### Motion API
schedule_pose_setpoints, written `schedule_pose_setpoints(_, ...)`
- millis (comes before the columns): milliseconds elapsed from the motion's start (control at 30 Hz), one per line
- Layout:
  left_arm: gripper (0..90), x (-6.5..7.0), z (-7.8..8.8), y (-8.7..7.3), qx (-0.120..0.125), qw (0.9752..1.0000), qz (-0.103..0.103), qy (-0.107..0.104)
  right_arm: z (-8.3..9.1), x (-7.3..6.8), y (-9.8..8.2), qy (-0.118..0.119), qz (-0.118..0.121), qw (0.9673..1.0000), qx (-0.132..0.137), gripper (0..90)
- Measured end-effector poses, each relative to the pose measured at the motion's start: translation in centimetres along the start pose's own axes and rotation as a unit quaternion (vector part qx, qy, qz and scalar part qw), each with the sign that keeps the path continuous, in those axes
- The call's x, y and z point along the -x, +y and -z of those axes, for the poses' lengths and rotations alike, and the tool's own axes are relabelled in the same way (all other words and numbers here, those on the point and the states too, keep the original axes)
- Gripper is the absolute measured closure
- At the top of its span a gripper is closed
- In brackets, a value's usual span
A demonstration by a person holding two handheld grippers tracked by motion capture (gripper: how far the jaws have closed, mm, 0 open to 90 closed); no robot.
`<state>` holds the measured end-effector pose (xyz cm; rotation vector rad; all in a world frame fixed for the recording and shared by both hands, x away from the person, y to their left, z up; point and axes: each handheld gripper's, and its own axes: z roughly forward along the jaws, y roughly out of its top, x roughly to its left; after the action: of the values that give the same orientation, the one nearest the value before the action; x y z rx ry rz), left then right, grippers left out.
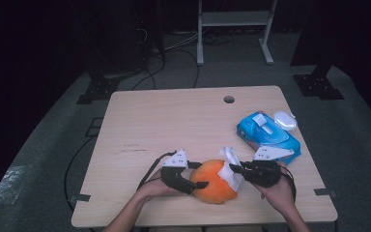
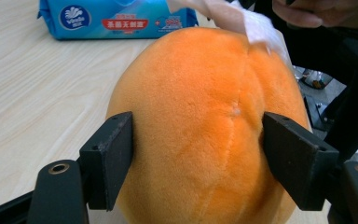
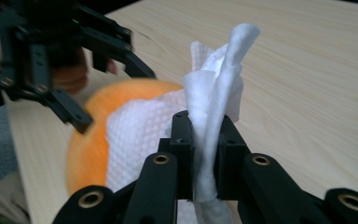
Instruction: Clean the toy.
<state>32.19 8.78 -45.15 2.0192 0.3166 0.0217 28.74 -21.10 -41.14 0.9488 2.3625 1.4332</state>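
An orange plush ball (image 1: 212,181) rests near the table's front edge. My left gripper (image 1: 196,175) grips it from the left; in the left gripper view both black pads press into the plush ball (image 2: 200,135) on either side. My right gripper (image 1: 235,169) comes in from the right, shut on a white wet wipe (image 1: 230,166). In the right gripper view the wipe (image 3: 212,126) is pinched between the jaws, its free end sticking up and its lower part draped over the plush ball (image 3: 91,149). The left gripper (image 3: 103,86) shows beyond it.
A blue pack of wet wipes (image 1: 268,136) lies at the right of the wooden table (image 1: 174,125), with a small white case (image 1: 285,119) beside it. A round cable hole (image 1: 229,99) sits near the far edge. Dark stands and cables are on the floor beyond.
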Motion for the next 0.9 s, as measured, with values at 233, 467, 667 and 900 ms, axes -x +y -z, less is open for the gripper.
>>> schedule_pose_setpoints(233, 26.3, 0.3, -0.1, 0.0, 0.000, 1.0000, -0.004, 0.000, -0.9, 0.2, -0.8, -0.005, 0.004, 0.9995, -0.031, 79.6)
schedule_pose_setpoints(467, 25.7, 1.0, -0.4, 0.5, -0.004, 0.9997, -0.024, 0.004, 0.0, 0.3, -0.3, -0.008, -0.007, 0.9999, -0.012, 79.7)
schedule_pose_setpoints(667, 25.7, 1.3, -0.5, 0.5, -0.003, 0.9995, -0.030, 0.004, -0.8, -0.5, -0.3, 0.012, 0.004, 0.9997, -0.023, 79.4)
schedule_pose_setpoints(900, 25.5, 1.5, -0.7, 0.7, -0.005, 0.9994, -0.033, 0.005, 0.3, 0.4, -1.0, -0.012, -0.010, 0.9995, -0.029, 79.6)
